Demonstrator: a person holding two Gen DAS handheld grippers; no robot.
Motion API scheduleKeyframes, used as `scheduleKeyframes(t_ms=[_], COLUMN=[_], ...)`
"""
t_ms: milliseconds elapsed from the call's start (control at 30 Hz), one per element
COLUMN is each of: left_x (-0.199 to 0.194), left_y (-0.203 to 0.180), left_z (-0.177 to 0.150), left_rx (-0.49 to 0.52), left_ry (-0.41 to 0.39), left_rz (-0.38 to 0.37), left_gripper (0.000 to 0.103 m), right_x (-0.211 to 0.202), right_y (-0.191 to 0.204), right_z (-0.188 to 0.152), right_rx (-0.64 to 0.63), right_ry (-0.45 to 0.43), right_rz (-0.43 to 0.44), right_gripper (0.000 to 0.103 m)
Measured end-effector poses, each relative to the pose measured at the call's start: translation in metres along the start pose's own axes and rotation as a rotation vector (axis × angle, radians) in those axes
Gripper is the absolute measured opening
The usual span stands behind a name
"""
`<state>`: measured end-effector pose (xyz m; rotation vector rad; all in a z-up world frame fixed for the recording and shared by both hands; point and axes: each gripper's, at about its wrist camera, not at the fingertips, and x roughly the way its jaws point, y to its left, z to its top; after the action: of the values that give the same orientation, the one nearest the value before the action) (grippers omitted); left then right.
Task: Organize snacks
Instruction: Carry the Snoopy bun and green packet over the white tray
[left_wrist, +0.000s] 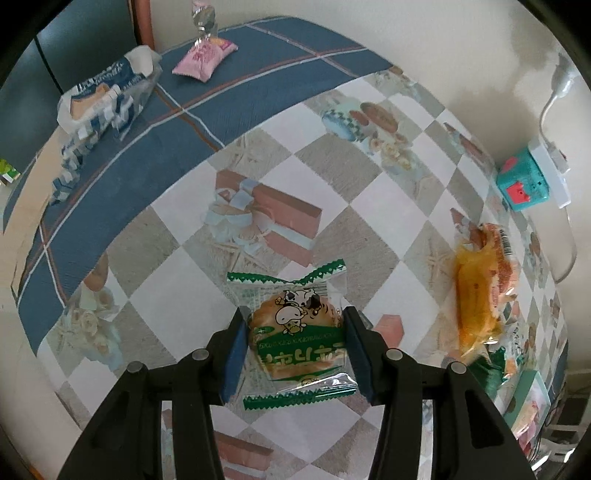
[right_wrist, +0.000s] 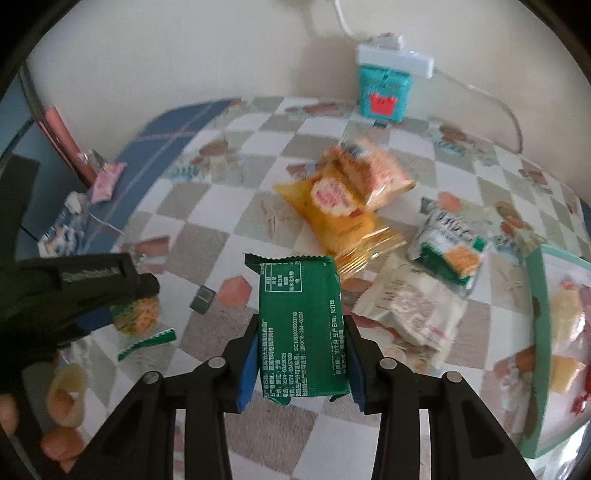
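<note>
In the left wrist view my left gripper (left_wrist: 295, 321) is shut on a clear, green-edged bun packet (left_wrist: 295, 332) with a cartoon cow, its blue pads pressed on both sides just above the checked tablecloth (left_wrist: 369, 221). In the right wrist view my right gripper (right_wrist: 302, 325) is shut on a dark green snack packet (right_wrist: 301, 314), held upright off the table with its printed back showing. The left gripper (right_wrist: 125, 310) and its bun packet (right_wrist: 136, 314) also show at the left of that view. A pile of packets lies beyond: yellow (right_wrist: 340, 210), orange (right_wrist: 373, 170), green-white (right_wrist: 450, 240) and cream (right_wrist: 410, 306).
A teal-rimmed box (right_wrist: 539, 332) holding snacks stands at the right edge. A teal cube (right_wrist: 384, 92) on a white power strip sits by the wall. A pink packet (left_wrist: 205, 57) and a blue-white bag (left_wrist: 107, 96) lie on the blue border. A person's hand (right_wrist: 62, 443) is at the lower left.
</note>
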<state>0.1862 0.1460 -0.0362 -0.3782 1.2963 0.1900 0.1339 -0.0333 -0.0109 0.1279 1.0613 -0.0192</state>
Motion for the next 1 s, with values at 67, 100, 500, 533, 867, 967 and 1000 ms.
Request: scheduleKeyframes(t_ms=[67, 100, 500, 533, 867, 967, 1000], left_x=[-0.007, -0.009, -0.059, -0.063, -0.080, -0.084, -0.085], left_y=[-0.003, -0.005, -0.031, -0.032, -0.049, -0.059, -0.063], left_z=[-0.002, -0.002, -0.023, -0.025, -0.040, -0.046, -0.048], left_rx=[0.008, 0.011, 0.093, 0.097, 0.129, 0.146, 0.152], left_ry=[-0.015, -0.021, -0.119, -0.126, -0.173, -0.180, -0.182], left_rz=[0.000, 0.001, -0.039, -0.042, -0.025, -0.025, -0.027], left_gripper=[0.052, 0.052, 0.052, 0.052, 0.052, 0.052, 0.052], right_x=[-0.016, -0.025, -0.094, -0.098, -0.140, -0.147, -0.149], right_y=[-0.005, -0.008, -0.086, -0.095, -0.191, -0.214, -0.222], right_z=[0.001, 0.002, -0.015, -0.018, -0.046, -0.053, -0.056], right_rx=[0.009, 0.018, 0.184, 0.203, 0.391, 0.436, 0.451], right_ry=[-0.028, -0.044, -0.144, -0.148, -0.188, -0.194, -0.195], right_rz=[-0.013, -0.024, -0.137, -0.150, -0.236, -0.265, -0.273], right_gripper=[0.043, 0.043, 0.043, 0.043, 0.043, 0.043, 0.043])
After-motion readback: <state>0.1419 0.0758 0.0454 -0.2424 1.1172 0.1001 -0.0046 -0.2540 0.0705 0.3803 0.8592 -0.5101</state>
